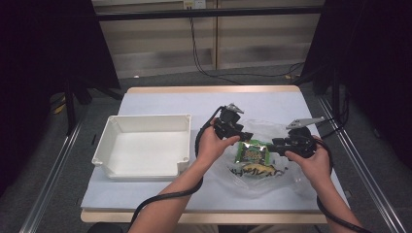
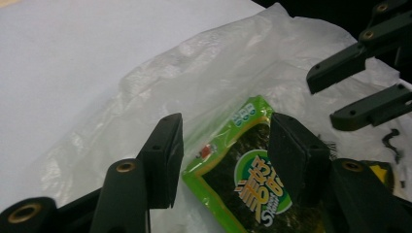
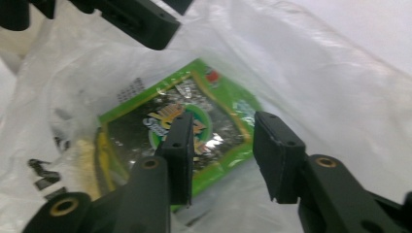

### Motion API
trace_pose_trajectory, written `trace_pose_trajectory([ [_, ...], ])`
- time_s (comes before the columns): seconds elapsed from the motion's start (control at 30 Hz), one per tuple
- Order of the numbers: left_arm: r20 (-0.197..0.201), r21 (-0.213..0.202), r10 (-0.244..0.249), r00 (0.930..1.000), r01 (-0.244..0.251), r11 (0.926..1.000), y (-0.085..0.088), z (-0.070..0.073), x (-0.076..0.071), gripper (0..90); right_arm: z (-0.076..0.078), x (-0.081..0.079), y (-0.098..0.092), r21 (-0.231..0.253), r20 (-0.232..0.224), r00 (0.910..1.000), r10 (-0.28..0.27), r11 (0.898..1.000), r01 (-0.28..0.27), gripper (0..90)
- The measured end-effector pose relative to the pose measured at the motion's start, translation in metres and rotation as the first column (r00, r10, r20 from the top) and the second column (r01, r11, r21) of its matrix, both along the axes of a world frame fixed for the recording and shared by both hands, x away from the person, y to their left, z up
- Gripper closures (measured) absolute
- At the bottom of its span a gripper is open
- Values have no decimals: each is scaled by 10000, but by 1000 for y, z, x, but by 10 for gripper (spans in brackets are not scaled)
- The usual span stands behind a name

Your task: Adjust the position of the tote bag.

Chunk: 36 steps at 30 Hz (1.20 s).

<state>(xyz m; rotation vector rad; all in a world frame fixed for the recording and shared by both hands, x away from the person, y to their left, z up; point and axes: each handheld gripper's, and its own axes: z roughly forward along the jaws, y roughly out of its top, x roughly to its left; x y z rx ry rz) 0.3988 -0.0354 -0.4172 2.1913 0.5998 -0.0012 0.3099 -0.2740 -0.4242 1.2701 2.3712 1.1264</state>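
Note:
A crumpled clear plastic bag (image 1: 265, 127) lies on the white table, right of centre. Inside it is a green snack packet (image 1: 252, 154) (image 2: 243, 179) (image 3: 145, 121), with a yellow and black packet (image 1: 256, 170) just below it. My left gripper (image 1: 245, 137) (image 2: 226, 155) hovers at the bag's left side, jaws apart, and the green packet's top corner shows between them with no pad pressing on it. My right gripper (image 1: 272, 144) (image 3: 221, 155) comes in from the right, open above the packet and the plastic film. Both grippers' tips point toward each other over the bag.
An empty white rectangular bin (image 1: 145, 119) stands on the left part of the table (image 1: 160, 99). Cables trail from both grippers toward the near edge. Dark curtains and floor rails flank the table.

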Motion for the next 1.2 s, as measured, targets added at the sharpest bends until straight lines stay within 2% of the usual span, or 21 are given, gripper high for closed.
trace_pose_trajectory([
  [0.13,-178,39,-238,9996,239,9997,-2,-2,-5,545,-3,-4,12,85,-138,9986,507,9987,-506,677],
  [0.17,-203,206,-313,9993,317,9993,-3,-5,-6,554,-5,-4,15,50,-114,9977,672,9977,-671,689],
  [0.23,-324,187,-299,9990,305,9994,-4,-9,-7,565,-8,-7,19,26,-186,9959,890,9960,-889,716],
  [0.27,-336,365,-268,9991,280,9989,-4,-10,-8,567,-10,-8,21,-24,-206,9946,1018,9948,-1019,725],
  [0.33,-435,281,-287,9986,299,9992,-4,-15,-7,575,-15,-10,23,15,-288,9926,1180,9930,-1181,731],
  [0.37,-435,424,-240,9988,258,9988,-4,-16,-8,575,-17,-12,23,-5,-326,9925,1177,9930,-1178,732],
  [0.57,-561,579,-127,9983,159,9982,-3,-26,-8,580,-31,-20,23,94,-575,9885,1398,9902,-1395,742],
  [0.6,-516,705,-122,9986,159,9974,-3,-27,-7,581,-32,-24,23,76,-658,9876,1424,9898,-1422,742],
  [0.8,-581,851,9,9983,41,9964,-1,-34,-5,587,-37,-36,23,81,-616,9854,1589,9873,-1587,742],
  [0.87,-607,911,103,9981,-48,9958,0,-38,-4,587,-39,-40,21,239,-596,9846,1644,9863,-1633,746],
  [0.9,-566,1015,58,9984,0,9948,0,-38,-3,587,-39,-41,20,248,-602,9847,1632,9865,-1620,744],
  [1.0,-649,862,180,9977,-124,9962,0,-41,-3,586,-37,-40,18,390,-507,9894,1360,9902,-1341,709],
  [1.03,-631,982,167,9979,-105,9951,1,-41,-2,586,-34,-37,14,403,-407,9946,953,9948,-937,674],
  [1.1,-675,849,183,9976,-125,9963,1,-40,-2,584,-32,-32,10,567,-369,9977,563,9969,-542,648],
  [1.17,-606,943,90,9981,-33,9955,1,-39,-1,582,-31,-25,6,650,-454,9990,47,9979,-18,602],
  [1.2,-606,943,90,9981,-33,9955,1,-39,-1,581,-31,-25,6,650,-454,9990,47,9979,-18,602],
])
